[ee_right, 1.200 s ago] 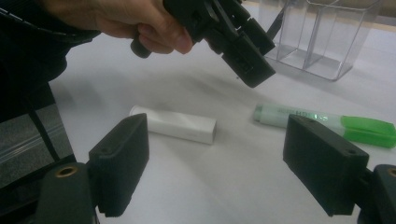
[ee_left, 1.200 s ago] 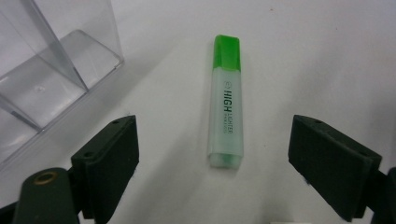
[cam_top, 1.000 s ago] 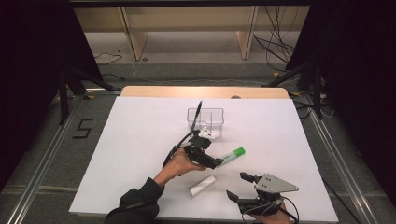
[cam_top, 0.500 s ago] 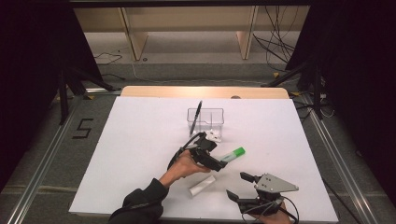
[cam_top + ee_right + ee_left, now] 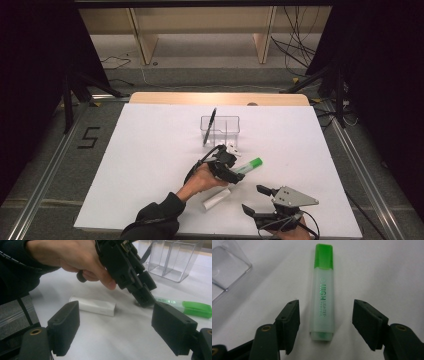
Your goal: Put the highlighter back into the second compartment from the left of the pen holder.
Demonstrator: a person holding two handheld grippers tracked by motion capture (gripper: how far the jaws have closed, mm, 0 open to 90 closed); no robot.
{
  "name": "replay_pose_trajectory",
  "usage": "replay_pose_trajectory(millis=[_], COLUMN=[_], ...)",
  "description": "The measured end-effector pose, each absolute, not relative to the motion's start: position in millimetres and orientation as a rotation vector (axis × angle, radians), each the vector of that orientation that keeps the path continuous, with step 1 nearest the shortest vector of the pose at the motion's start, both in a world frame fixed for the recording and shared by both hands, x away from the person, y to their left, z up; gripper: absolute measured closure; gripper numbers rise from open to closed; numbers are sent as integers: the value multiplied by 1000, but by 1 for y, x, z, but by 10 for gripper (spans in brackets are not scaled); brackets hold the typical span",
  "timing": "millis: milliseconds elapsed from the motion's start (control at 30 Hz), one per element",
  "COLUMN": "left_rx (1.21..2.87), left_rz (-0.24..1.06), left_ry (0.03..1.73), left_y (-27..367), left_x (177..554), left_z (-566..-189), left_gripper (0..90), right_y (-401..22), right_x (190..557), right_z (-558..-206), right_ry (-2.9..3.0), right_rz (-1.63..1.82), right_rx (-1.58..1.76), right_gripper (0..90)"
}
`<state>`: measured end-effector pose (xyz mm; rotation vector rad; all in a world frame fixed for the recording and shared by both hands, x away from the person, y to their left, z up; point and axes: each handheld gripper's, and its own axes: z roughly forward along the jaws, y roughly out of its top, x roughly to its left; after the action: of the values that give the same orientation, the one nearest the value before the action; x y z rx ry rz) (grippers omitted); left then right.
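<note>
High view is showing your left tool (image 5: 234, 175) lower and nearer to you than a second ago, now sitting over the blunt end of the green highlighter (image 5: 248, 165), which is lying flat on the white counter (image 5: 150, 150), just near of the clear organizer (image 5: 220, 129). Left gripper view is making it plainer: the jaws have just been closing, and the highlighter (image 5: 322, 292) is lying between them, yet gaps are showing on both sides, so the pads are not pinching it. That suggests you are moving into the grasp, with the pick-up itself not yet made. Your right tool (image 5: 261, 201) is waiting spread and empty at the near edge, right of the left one. Counting what is out: one highlighter, one white tube (image 5: 216, 199) lying near your left hand (image 5: 201, 179), one black pen (image 5: 209, 126) leaning in the organizer's left compartment, one organizer, and two tools. Something small and white is lying just near of the organizer, too small to name.
</note>
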<state>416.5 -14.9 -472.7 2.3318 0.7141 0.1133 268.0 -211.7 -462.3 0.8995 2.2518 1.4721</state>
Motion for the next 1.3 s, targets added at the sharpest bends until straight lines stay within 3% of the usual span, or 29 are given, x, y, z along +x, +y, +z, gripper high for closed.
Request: replay_pose_trajectory(millis=[733,1300], left_rx=[2393,2328], left_rz=[195,161], left_ry=[661,683], left_y=[-18,-15], left_x=[413,413], left_z=[-479,-480], left_gripper=[631,657], right_y=[-210,-210], right_x=[268,268], right_z=[-463,-462], right_ry=[2259,2259], right_rz=[1462,1459], right_rx=[892,896], right_gripper=[238,241])
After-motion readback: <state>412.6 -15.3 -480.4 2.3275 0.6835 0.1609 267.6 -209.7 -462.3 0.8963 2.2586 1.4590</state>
